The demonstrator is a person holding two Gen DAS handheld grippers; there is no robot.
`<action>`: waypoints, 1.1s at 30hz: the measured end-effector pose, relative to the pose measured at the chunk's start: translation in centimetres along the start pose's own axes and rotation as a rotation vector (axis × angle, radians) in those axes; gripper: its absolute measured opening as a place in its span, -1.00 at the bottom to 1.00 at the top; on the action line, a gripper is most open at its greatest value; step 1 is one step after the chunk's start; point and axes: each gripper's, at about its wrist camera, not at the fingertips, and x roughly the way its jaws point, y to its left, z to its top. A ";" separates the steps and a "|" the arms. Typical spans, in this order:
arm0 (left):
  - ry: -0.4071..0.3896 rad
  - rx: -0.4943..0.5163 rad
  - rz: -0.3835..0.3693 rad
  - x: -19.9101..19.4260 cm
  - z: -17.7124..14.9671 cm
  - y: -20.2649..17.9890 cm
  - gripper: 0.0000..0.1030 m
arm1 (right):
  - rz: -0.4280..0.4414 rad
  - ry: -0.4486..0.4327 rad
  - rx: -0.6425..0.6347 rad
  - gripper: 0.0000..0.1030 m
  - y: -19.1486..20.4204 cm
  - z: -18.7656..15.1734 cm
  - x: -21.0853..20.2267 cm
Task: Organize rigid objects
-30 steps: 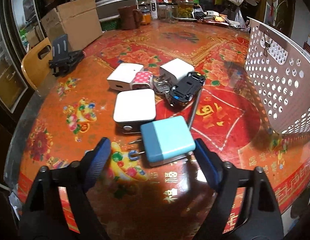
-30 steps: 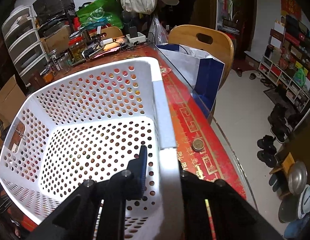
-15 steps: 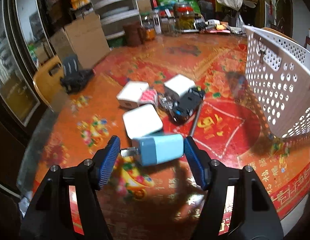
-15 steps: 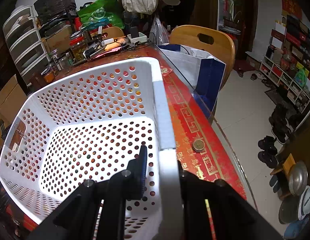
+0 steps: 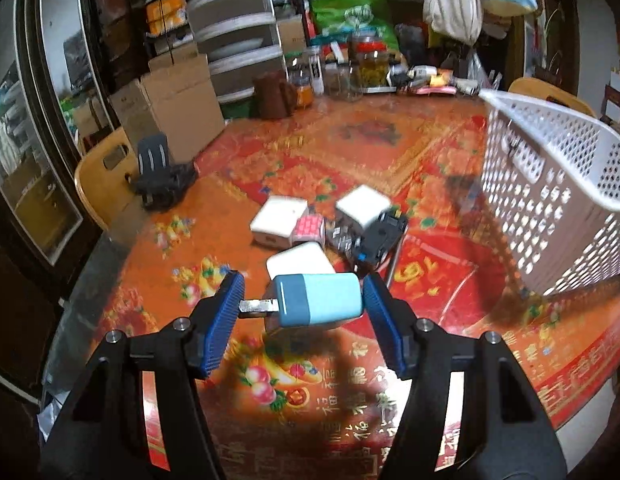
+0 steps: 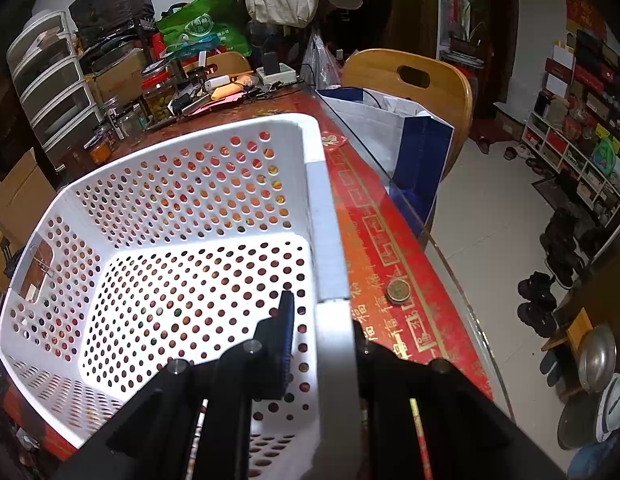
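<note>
My left gripper point(image 5: 303, 286) has a light-blue wall charger point(image 5: 322, 300) between its blue pads, lifted just above the red flowered table point(image 5: 390, 144). The jaws are still closing: the left pad meets the metal prongs and the right pad presses the body. Beyond it lie three white chargers point(image 5: 279, 218), a pink patterned block point(image 5: 310, 230), a black gadget point(image 5: 380, 238) and a metal rod point(image 5: 396, 258). A white perforated basket point(image 5: 550, 184) stands at the right. My right gripper point(image 6: 322, 328) is shut on the basket's near wall point(image 6: 326, 216); the basket looks empty.
A black phone stand point(image 5: 161, 172) sits at the table's left edge by a wooden chair point(image 5: 101, 176). Cardboard boxes point(image 5: 169, 108), a brown jug point(image 5: 271, 94) and jars point(image 5: 366, 68) crowd the far side. A coin point(image 6: 398, 291) lies near the right edge, beside a paper bag point(image 6: 394, 140).
My left gripper narrowed onto the blue charger and raised it off the table, turning it so the prongs point left. The right gripper and basket stayed still.
</note>
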 end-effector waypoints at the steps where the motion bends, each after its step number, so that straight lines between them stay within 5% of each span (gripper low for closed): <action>1: -0.017 0.010 0.000 -0.7 0.5 -0.1 0.15 | -0.001 -0.001 0.000 -0.76 0.0 0.0 0.0; 10: -0.176 0.133 -0.086 -5.5 8.9 -5.2 0.12 | 0.008 0.000 0.005 -0.76 0.0 0.1 0.1; 11: -0.182 0.147 -0.109 -5.8 9.9 -6.1 -0.15 | 0.009 0.000 0.006 -0.76 0.0 0.1 0.2; 12: -0.180 0.172 -0.142 -6.0 11.3 -7.4 -0.78 | 0.011 -0.001 0.008 -0.76 -0.1 0.1 0.2; 13: -0.163 0.186 -0.171 -5.9 12.2 -8.5 -0.85 | 0.011 -0.001 0.007 -0.76 0.0 0.1 0.2; 20: -0.046 0.303 -0.263 -2.6 16.0 -17.0 -0.87 | 0.026 0.000 0.019 -0.76 -0.4 0.2 0.1; 26: -0.017 0.156 -0.264 0.1 14.9 -12.2 -0.85 | 0.018 0.004 0.007 -0.76 -0.4 0.2 0.0; 28: 0.034 0.103 -0.249 2.6 13.9 -9.2 -0.47 | 0.022 0.001 0.005 -0.76 -0.4 0.2 0.0; 30: 0.097 0.062 -0.261 5.1 13.1 -7.7 0.69 | 0.025 0.002 0.002 -0.76 -0.3 0.3 0.1; 33: 0.182 0.041 -0.326 9.0 11.5 -7.0 0.78 | 0.024 0.001 0.001 -0.76 -0.4 0.3 0.1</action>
